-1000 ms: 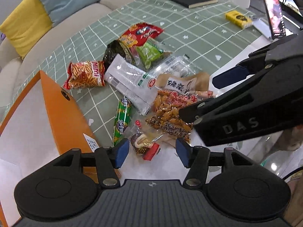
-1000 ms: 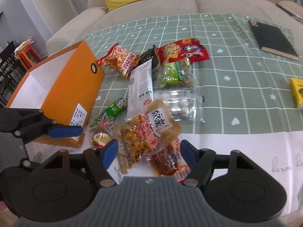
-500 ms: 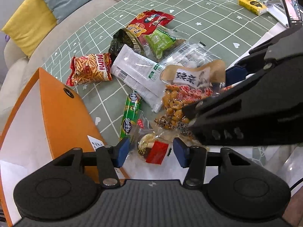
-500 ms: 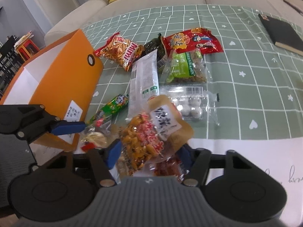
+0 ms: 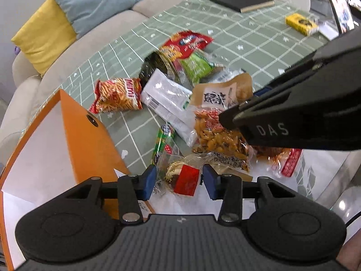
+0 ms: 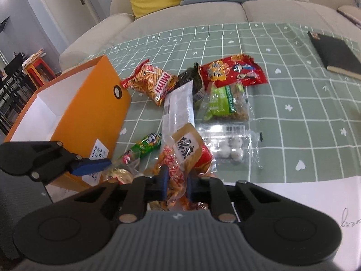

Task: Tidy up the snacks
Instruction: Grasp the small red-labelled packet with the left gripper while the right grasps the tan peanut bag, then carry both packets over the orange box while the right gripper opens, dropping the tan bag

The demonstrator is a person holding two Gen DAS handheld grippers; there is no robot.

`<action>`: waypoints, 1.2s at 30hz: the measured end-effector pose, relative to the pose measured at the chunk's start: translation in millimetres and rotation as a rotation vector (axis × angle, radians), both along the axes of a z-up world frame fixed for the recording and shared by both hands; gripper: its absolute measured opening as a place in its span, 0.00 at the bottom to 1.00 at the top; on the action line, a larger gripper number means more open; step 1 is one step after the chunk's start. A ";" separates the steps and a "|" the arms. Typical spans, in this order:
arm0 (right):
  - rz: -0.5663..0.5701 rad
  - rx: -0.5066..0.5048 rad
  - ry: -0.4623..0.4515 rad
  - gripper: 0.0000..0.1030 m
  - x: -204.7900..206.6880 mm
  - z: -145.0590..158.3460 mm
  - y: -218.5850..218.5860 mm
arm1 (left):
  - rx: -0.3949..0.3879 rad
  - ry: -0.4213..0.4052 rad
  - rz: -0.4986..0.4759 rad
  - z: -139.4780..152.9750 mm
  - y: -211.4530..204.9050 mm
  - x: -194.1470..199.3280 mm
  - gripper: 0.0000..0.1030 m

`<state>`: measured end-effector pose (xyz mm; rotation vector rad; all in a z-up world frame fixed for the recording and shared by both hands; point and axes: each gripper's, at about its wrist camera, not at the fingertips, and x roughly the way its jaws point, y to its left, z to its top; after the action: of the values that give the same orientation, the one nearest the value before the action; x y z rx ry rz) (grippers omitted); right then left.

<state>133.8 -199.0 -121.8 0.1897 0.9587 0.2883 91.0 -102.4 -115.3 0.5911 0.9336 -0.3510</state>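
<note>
Several snack packets lie in a heap on the green checked tablecloth [image 6: 293,103]. My right gripper [image 6: 177,186] is shut on a clear bag of orange snacks with a brown header label [image 6: 186,145], which also shows in the left wrist view [image 5: 216,133]. My left gripper [image 5: 179,180] has its jaws close on both sides of a small clear packet with a red label [image 5: 183,177]; it looks shut on it. An open orange box [image 6: 74,110] stands at the left, white inside.
A Mimi chips bag [image 6: 153,83], a red bag [image 6: 232,70], a green bag [image 6: 223,103], a white long packet [image 6: 180,103], a green sausage stick [image 6: 146,145] and a clear tray of white balls [image 6: 230,146]. A black notebook [image 6: 336,54], a yellow pack [image 5: 301,23]. Sofa behind.
My right gripper has shut on the orange snack bag and lifted it. My left gripper has narrowed around the small red-label packet.
</note>
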 end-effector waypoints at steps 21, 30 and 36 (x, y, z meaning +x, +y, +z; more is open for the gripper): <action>-0.015 -0.057 -0.136 0.02 -13.2 64.8 1.6 | -0.385 -0.111 0.158 89.5 51.0 -11.4 0.49; 0.045 -0.024 -0.264 0.01 -16.0 116.8 27.1 | -0.447 -0.191 0.273 128.6 93.7 -9.0 0.49; 0.129 0.034 -0.322 0.01 -12.0 144.1 60.6 | -0.453 -0.211 0.382 140.4 132.9 -2.0 0.49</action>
<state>121.7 -138.4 22.3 0.1085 0.6476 0.4399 89.0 30.6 25.1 0.0278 0.7120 -0.1423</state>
